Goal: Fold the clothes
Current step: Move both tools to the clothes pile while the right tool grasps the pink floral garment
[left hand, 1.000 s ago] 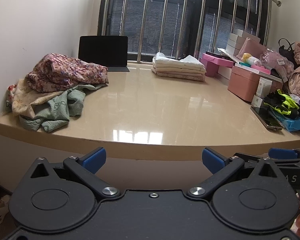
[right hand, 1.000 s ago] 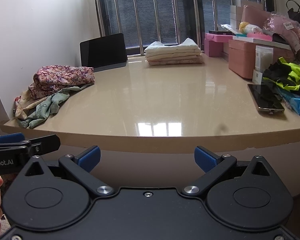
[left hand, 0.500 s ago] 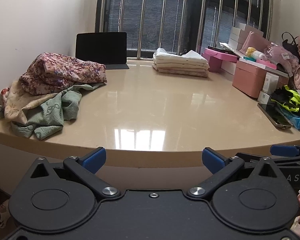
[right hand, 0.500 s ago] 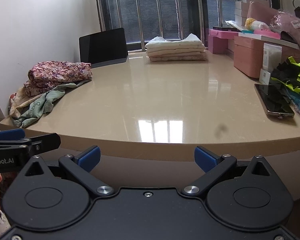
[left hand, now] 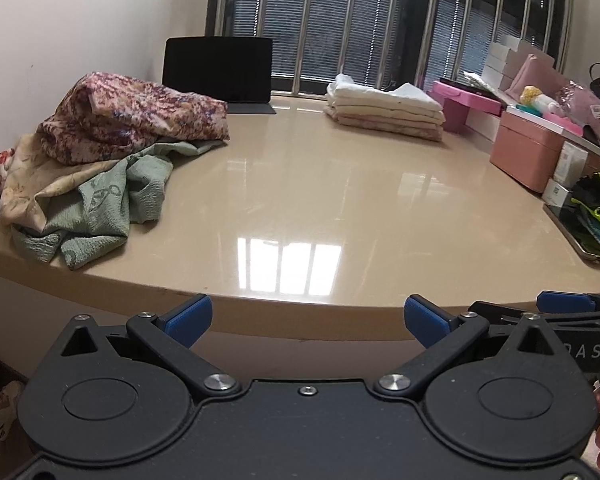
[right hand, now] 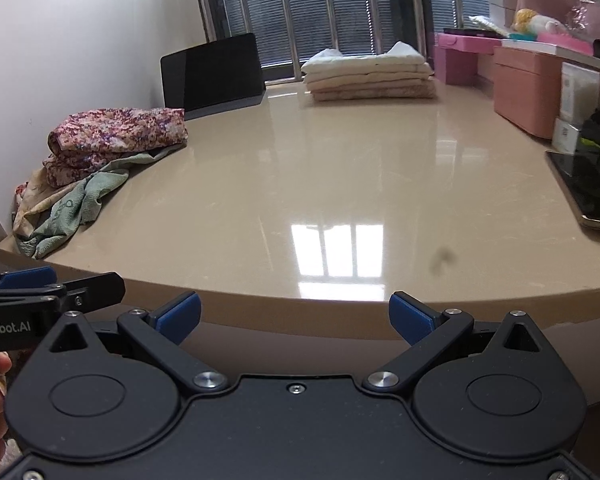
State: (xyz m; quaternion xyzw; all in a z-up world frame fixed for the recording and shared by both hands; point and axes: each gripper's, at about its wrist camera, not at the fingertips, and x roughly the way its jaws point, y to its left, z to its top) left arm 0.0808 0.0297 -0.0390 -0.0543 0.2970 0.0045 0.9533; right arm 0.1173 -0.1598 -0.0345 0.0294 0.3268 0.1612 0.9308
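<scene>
Left gripper (left hand: 306, 318) and right gripper (right hand: 295, 317) both hung spread and empty off the table edge (left hand: 300, 304). Unfolded heap (left hand: 100, 168) sat at the table's left corner; folded stack (left hand: 384, 110) by the window. Risk: the green garment (left hand: 96, 216) overhangs the rim — a one-sided tug could drag the pile off. Only the right view showed the phone (right hand: 580, 188) whole.
</scene>
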